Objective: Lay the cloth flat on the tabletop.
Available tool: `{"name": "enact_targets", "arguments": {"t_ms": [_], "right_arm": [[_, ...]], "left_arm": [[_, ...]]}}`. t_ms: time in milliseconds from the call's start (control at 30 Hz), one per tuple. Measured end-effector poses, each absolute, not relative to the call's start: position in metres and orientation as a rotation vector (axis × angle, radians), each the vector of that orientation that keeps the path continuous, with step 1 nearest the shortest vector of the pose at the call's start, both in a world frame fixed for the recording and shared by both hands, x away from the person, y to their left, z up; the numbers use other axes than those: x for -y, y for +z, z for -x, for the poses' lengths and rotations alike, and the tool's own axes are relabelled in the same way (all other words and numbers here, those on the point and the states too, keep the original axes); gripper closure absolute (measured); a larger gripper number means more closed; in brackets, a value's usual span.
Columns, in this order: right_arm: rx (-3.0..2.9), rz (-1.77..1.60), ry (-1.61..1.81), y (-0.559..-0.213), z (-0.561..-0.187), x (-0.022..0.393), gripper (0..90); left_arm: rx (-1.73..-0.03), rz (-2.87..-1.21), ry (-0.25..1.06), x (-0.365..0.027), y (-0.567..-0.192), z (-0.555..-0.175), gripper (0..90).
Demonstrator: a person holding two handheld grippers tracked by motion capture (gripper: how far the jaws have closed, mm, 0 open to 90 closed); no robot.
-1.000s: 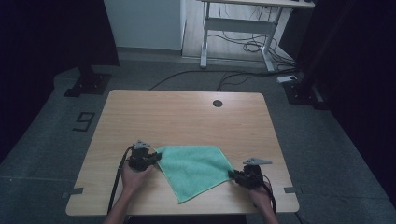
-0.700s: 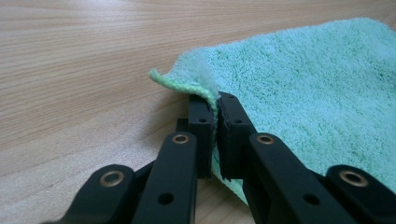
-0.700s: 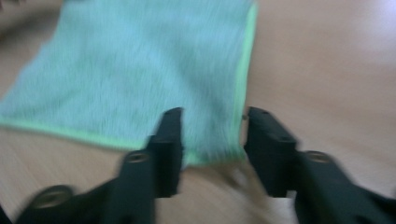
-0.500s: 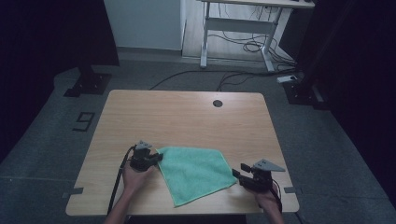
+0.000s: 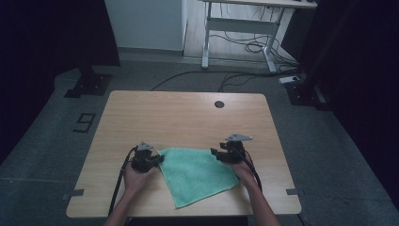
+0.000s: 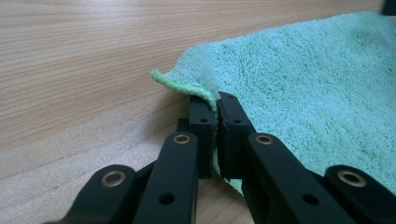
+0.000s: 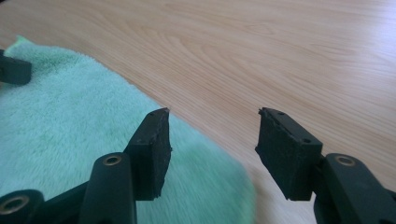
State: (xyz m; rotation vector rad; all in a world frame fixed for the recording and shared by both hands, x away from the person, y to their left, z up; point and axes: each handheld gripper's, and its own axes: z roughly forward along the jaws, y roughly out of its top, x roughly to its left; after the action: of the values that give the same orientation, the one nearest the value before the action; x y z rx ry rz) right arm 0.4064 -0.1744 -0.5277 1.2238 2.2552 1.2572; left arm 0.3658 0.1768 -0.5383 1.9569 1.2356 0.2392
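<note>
Towel (image 5: 197, 173) corner released; right tongs (image 5: 217, 154) just opened, shifted up-table.

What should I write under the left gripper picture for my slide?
The left gripper pinches a corner of the green towel on the wooden table.

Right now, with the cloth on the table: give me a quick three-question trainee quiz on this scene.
1. True or false: the left gripper is shut on a corner of the green cloth.
2. The right gripper is: A) clamped on the cloth, B) open with nothing pinched between the jaws, C) resting on the floor.
3. What small dark round feature sits near the far edge of the table?

Key: 1 true. 2 B; its jaws have just been opening and hang over the cloth's edge. 3 a round hole.
</note>
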Motion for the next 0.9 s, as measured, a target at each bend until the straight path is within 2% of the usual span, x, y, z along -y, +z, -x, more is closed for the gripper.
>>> {"name": "enact_targets", "arguments": {"t_ms": [167, 367, 500, 667, 767, 900], "right_arm": [[-2.322, -1.198, 1.179, -0.537, -0.416, 0.154, 44.0], [-2.346, -1.17, 1.15, -0.542, -0.407, 0.152, 45.6], [-2.358, -1.164, 1.105, -0.547, -0.401, 0.156, 53.9], [-2.342, -1.22, 1.131, -0.547, -0.401, 0.167, 73.1], [-2.341, -1.244, 1.153, -0.548, -0.403, 0.172, 79.4], [-2.343, -1.243, 1.156, -0.548, -0.403, 0.174, 83.1]], "left_arm": [[-1.233, -1.956, 0.241, -0.176, -0.538, -0.365, 85.6], [-1.231, -1.951, 0.245, -0.176, -0.536, -0.364, 85.4], [-1.231, -1.947, 0.242, -0.175, -0.536, -0.364, 85.4], [-1.23, -1.955, 0.238, -0.171, -0.537, -0.366, 85.7], [-1.222, -1.966, 0.242, -0.168, -0.536, -0.367, 85.7], [-1.209, -1.985, 0.255, -0.164, -0.533, -0.37, 85.7]]}}
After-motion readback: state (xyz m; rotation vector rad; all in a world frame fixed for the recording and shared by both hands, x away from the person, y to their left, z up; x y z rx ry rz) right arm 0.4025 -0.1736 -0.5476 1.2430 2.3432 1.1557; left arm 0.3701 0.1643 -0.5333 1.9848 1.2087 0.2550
